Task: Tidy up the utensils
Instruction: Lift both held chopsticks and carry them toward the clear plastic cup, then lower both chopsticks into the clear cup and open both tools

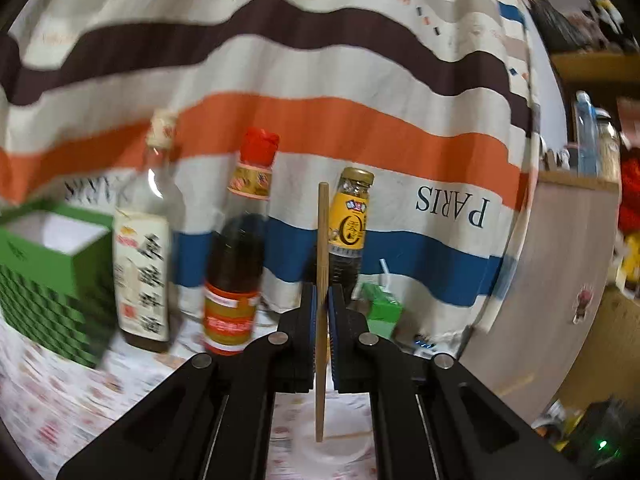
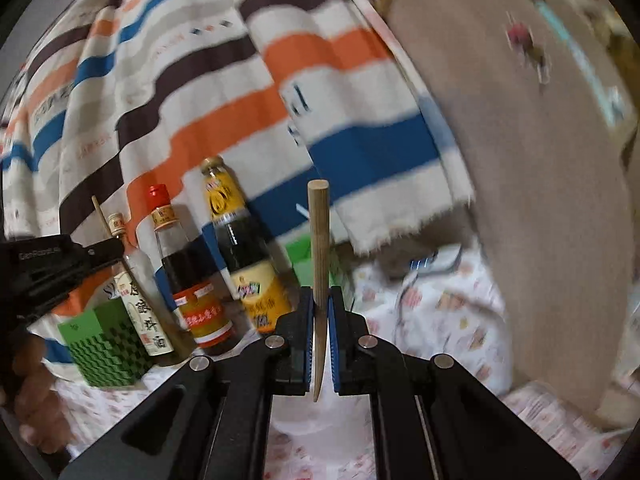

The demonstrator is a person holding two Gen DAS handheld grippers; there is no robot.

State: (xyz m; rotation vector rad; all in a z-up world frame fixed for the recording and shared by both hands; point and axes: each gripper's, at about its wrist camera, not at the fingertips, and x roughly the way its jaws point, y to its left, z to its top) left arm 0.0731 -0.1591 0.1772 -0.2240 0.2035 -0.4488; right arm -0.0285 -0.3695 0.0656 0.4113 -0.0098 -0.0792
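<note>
Only the right view shows a hand (image 2: 30, 392) and the left gripper (image 2: 60, 268). Each gripper's jaws clamp a chopstick (image 1: 322, 280), upright, thick end up.

We are in a home: sauce bottles (image 1: 234, 256) stand on a bench (image 1: 72, 392) with a patterned cover, a striped cloth (image 1: 320, 80) hanging behind.

Box (image 1: 52, 276) left of three bottles (image 1: 236, 264)

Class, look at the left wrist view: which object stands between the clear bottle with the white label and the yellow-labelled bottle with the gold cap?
The dark sauce bottle with a red cap stands between the clear white-labelled bottle and the yellow-labelled gold-capped bottle; both views show it.
</note>
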